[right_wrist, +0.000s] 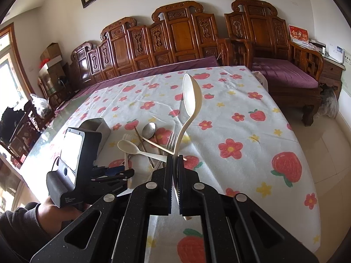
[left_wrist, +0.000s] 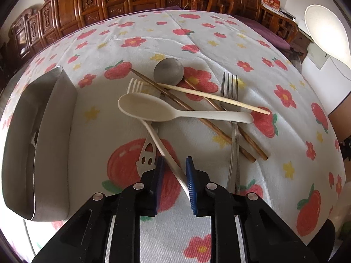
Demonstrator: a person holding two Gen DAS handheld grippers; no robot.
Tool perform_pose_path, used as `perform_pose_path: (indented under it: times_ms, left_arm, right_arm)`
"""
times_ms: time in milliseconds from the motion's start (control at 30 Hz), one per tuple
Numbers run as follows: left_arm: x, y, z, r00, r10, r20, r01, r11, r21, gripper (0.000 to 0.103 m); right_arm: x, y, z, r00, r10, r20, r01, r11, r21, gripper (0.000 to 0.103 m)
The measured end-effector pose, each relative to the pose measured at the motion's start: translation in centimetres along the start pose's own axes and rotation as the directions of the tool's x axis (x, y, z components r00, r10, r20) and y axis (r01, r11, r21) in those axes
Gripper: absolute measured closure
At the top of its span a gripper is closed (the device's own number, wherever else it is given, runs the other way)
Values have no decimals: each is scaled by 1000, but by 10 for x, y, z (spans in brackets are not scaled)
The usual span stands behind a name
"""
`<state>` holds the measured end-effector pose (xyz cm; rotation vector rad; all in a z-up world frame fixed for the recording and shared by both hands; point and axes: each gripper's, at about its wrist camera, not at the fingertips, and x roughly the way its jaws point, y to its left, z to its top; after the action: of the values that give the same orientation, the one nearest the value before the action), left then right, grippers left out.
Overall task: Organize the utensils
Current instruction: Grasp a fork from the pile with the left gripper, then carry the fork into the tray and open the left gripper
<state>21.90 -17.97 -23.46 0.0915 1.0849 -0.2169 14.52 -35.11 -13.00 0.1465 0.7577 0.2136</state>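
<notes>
Several utensils lie in a crossed pile on the strawberry tablecloth: a white plastic spoon (left_wrist: 153, 109), a metal spoon (left_wrist: 168, 68), a metal fork (left_wrist: 230, 92), brown chopsticks (left_wrist: 197, 118) and a pale chopstick (left_wrist: 219, 98). A white plastic fork (left_wrist: 136, 86) runs under the spoon. Its handle crosses diagonally between the blue pads of my left gripper (left_wrist: 174, 171), which is shut on it low over the cloth. My right gripper (right_wrist: 175, 162) is shut on the handle of a large white serving spoon (right_wrist: 193, 94), held upright above the table. A metal utensil holder (left_wrist: 43, 131) stands left of the pile.
The table (right_wrist: 241, 109) ends at a tiled floor on the right. A carved wooden bench (right_wrist: 175, 39) and an armchair (right_wrist: 285, 65) stand behind it. A person's hand (right_wrist: 54, 212) holds the left gripper at the table's near left.
</notes>
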Motion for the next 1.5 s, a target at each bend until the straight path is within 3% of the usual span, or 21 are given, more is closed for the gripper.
perform_pose_path:
  times_ms: [233,567,1033,1500]
  left_arm:
    - [-5,9,-8,1000,-10,-12,9,1000,-9,99]
    - [-39,12,-17,999,-14,49,12,1000,29,99]
    - [-97,49,-28,990,-15,140,14,1000,13,99]
    - [-125,81,-36,983,-5,181,8,1000,-15,99]
  right_arm:
    - [-1,6,0,1000,4,3,-4,1000,-20,98]
    - [4,13,-4,1000,12,-11,-13,999,-35,98]
    - [2,37,-10,999,42,-9,-43,995,-92,98]
    - [-2,61,-15,997,81,-11,-82,988,-129,98]
